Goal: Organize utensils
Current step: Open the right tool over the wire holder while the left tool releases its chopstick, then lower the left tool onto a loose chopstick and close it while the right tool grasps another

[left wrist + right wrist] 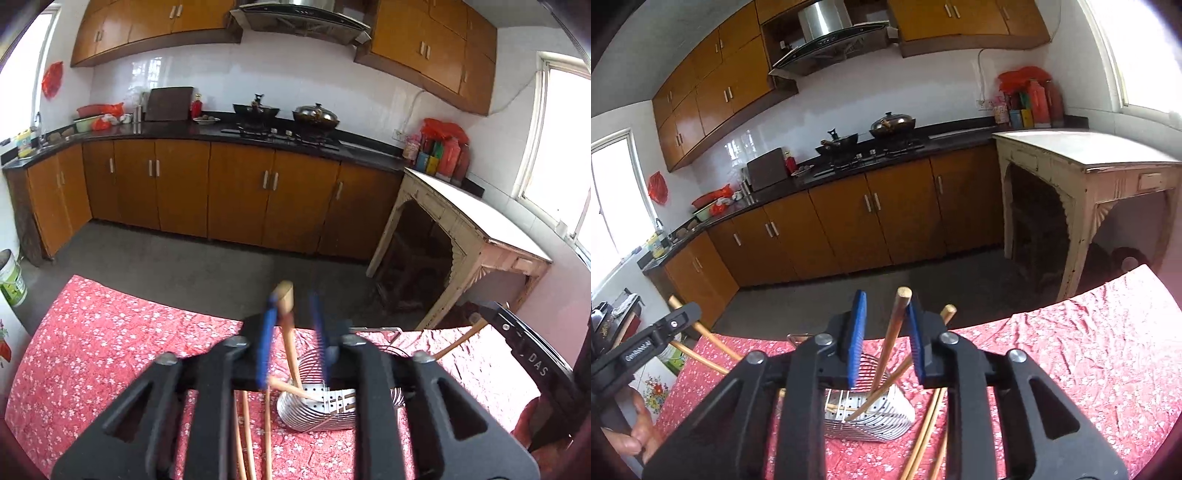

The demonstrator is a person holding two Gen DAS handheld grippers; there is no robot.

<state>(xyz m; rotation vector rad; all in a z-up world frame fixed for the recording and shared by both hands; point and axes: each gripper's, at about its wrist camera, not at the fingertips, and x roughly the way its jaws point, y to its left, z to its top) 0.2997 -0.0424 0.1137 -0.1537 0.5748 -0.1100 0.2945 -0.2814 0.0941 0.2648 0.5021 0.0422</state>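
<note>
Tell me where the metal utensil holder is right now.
The metal utensil holder sits on the red floral tablecloth, just below both grippers' blue fingers in either wrist view, with chopsticks poking out.

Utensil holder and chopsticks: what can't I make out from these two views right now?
- Left wrist view: left claw blurred; contact with the chopstick unclear.
- Utensil holder: base hidden by claw frames, both views.
- Loose chopsticks: cut off at the bottom edge.

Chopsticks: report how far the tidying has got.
Done: a few chopsticks lean in the metal holder. In hand: the left gripper and right gripper each have a chopstick between open jaws, its lower end in the holder. Left: several loose chopsticks lie on the red cloth.
</note>
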